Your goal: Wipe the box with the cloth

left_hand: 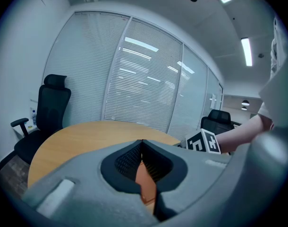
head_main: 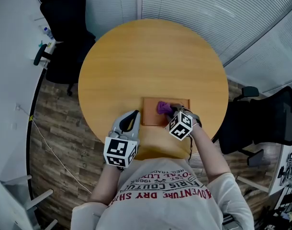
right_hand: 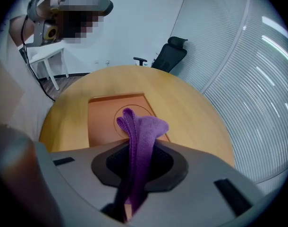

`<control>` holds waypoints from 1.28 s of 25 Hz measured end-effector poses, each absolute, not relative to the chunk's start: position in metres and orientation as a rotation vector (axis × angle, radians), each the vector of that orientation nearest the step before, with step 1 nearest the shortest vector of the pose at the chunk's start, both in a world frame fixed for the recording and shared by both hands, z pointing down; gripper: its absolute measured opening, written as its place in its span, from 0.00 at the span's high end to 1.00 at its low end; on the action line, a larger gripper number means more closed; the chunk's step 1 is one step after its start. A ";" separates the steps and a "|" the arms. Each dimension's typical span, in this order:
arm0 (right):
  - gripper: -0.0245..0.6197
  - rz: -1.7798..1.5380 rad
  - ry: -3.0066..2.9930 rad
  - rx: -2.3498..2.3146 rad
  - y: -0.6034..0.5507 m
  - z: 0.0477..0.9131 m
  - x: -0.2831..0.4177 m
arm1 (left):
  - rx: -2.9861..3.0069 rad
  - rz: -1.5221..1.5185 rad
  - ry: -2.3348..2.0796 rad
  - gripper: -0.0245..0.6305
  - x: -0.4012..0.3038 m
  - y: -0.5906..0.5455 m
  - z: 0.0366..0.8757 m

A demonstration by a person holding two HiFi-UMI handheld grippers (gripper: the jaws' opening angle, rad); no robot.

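A flat orange-brown box (head_main: 152, 115) lies on the near side of the round wooden table (head_main: 151, 56). A purple cloth (head_main: 162, 107) rests on the box's top, and my right gripper (head_main: 171, 110) is shut on it. In the right gripper view the cloth (right_hand: 145, 126) sticks up from between the jaws of the right gripper (right_hand: 134, 148), above the box (right_hand: 106, 115) and its round mark. My left gripper (head_main: 135, 114) sits just left of the box, near its left edge. In the left gripper view the jaws of the left gripper (left_hand: 142, 142) meet with nothing between them, and a strip of box (left_hand: 146, 183) shows below.
A black office chair (head_main: 64, 37) stands at the table's far left and another (head_main: 261, 123) at its right. Window blinds (head_main: 218, 8) run behind the table. A white desk (head_main: 12, 80) lines the left wall. The table's near edge is close to the person's body.
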State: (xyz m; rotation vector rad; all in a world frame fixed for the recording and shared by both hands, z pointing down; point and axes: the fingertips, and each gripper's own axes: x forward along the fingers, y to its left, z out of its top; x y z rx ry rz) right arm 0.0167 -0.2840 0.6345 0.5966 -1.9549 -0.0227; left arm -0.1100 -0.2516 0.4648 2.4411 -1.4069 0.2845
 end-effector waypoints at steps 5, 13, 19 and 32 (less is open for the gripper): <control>0.84 0.012 -1.959 0.610 -0.266 0.635 0.017 | 2.440 0.288 -1.392 0.95 -0.106 -0.246 0.468; 0.84 0.065 -1.976 0.611 -0.234 0.636 0.015 | 2.437 0.295 -1.376 0.95 -0.095 -0.230 0.472; 0.84 0.093 -2.003 0.597 -0.211 0.636 0.014 | 2.427 0.302 -1.383 0.95 -0.090 -0.214 0.474; 0.84 0.192 -1.965 0.514 -0.169 0.643 0.040 | 2.417 0.323 -1.390 0.95 -0.074 -0.190 0.479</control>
